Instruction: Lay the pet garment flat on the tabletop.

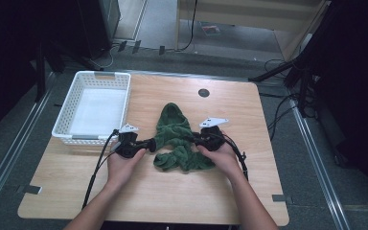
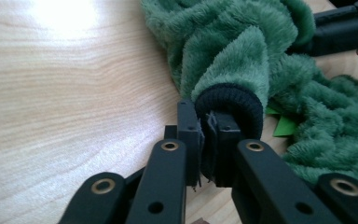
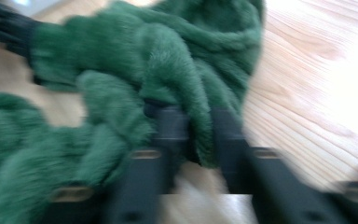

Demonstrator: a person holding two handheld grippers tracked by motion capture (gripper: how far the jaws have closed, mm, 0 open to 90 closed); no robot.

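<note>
While the green fleece garment [image 1: 176, 139] lies crumpled on the wooden table [image 1: 139, 191] between the two grippers, the sound move is to draw both hands apart evenly, so it spreads flat rather than bunching. Left gripper [image 2: 208, 135] is clamped on the black ribbed cuff [image 2: 230, 100] just ahead of its jaws, and right gripper [image 3: 198, 135] pinches a fleece fold; keep both grips firm

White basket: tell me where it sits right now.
In the high view the white basket sits at the table's far left corner, left of the green fleece garment, just beyond the left gripper.
</note>
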